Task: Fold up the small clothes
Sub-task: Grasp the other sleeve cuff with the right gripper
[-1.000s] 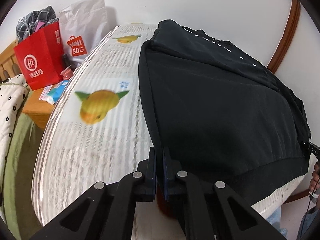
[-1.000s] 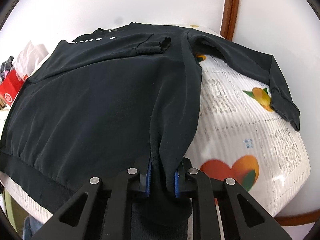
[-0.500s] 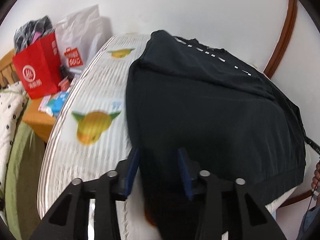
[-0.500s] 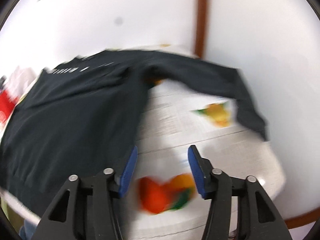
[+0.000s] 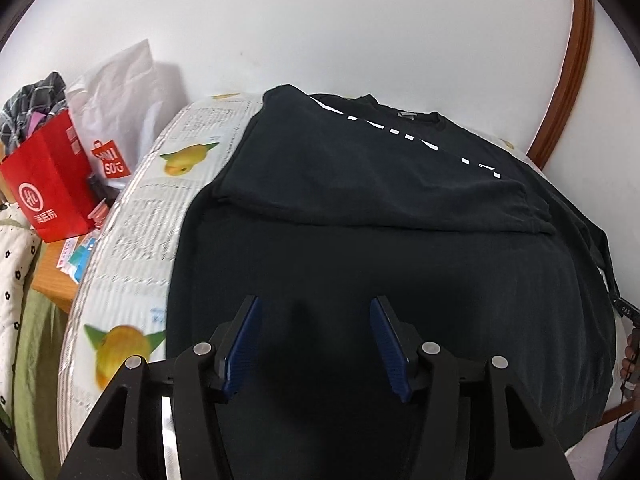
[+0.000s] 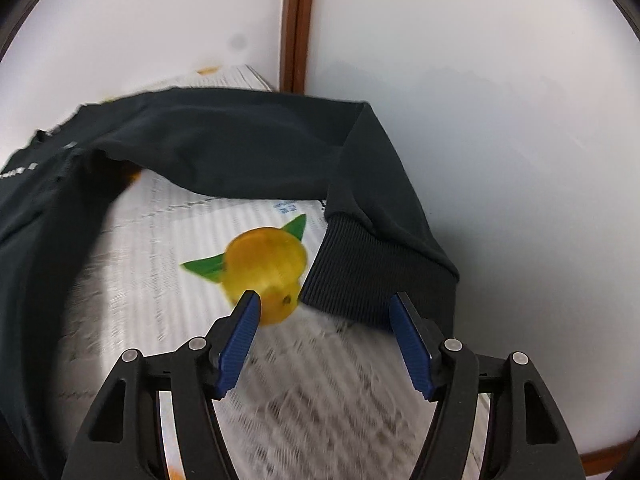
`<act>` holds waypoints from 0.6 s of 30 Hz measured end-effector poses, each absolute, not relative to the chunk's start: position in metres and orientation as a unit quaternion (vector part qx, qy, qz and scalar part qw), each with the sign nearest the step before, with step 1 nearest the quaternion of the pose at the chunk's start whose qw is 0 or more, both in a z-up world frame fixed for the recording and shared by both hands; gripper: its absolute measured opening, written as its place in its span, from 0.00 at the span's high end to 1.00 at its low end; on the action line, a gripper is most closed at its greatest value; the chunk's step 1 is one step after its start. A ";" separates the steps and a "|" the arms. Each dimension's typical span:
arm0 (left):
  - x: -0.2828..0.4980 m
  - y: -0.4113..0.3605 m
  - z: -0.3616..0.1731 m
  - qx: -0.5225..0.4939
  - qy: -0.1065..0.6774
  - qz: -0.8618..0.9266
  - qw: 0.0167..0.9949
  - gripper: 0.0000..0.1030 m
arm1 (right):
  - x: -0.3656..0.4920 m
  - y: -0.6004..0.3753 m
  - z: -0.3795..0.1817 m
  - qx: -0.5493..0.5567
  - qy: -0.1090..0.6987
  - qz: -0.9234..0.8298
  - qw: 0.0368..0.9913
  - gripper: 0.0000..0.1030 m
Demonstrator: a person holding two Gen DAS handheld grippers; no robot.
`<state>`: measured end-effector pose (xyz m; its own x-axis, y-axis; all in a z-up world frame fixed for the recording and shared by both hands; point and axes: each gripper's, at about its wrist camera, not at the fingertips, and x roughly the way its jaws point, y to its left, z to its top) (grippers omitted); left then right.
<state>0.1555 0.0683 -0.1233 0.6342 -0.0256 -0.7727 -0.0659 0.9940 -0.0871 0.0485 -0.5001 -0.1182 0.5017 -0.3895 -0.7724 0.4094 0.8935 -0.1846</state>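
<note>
A black sweatshirt [image 5: 380, 248] with white lettering lies spread on a table with a fruit-print cloth [image 5: 132, 240]. One sleeve is folded across its chest. My left gripper [image 5: 314, 340] is open and empty, just above the sweatshirt's lower body. In the right wrist view the other sleeve [image 6: 248, 148] stretches out over the cloth, ending in a ribbed cuff [image 6: 360, 276]. My right gripper [image 6: 324, 338] is open and empty, its right finger close to the cuff.
A red paper bag [image 5: 48, 192] and a white shopping bag [image 5: 116, 120] stand on a wooden side table to the left. A white wall with brown trim [image 6: 296, 24] runs behind the table. The table's right edge [image 6: 472, 360] is near the cuff.
Both grippers let go of the sweatshirt's hem and opened. The right gripper swung right toward the outstretched sleeve's cuff. The left gripper rose a little over the garment.
</note>
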 end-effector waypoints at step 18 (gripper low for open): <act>0.167 0.084 -0.138 -0.037 0.437 0.019 0.899 0.48 | 0.071 -0.480 -0.058 0.029 0.387 -0.231 0.892 0.95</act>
<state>0.1672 0.0835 -0.1384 0.6176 0.0022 -0.7865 -0.0663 0.9966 -0.0493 0.0711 -0.4797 -0.0581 0.5940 -0.3896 -0.7038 0.4352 0.8915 -0.1262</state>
